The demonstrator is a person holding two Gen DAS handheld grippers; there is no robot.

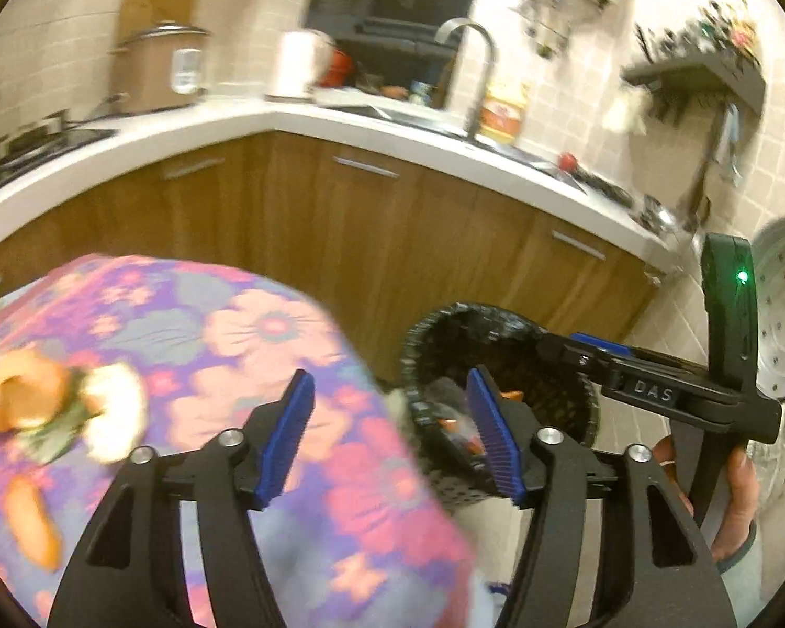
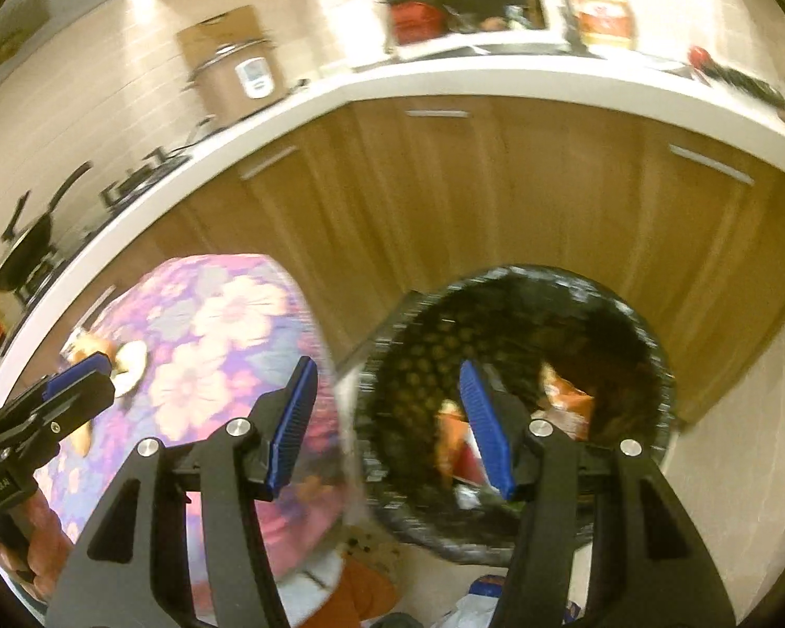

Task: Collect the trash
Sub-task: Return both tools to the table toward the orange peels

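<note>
A black mesh trash bin with a black liner stands on the floor beside a table with a floral cloth; it also shows in the right wrist view, holding orange and red wrappers. Orange peel and white scraps lie on the cloth at the left, with another orange piece below. My left gripper is open and empty above the table's right edge. My right gripper is open and empty, over the gap between table and bin. It shows in the left view.
Wooden cabinets under a white counter stand behind the bin. The counter carries a rice cooker, a sink tap and a stove. Paper and orange scraps lie on the floor by the bin.
</note>
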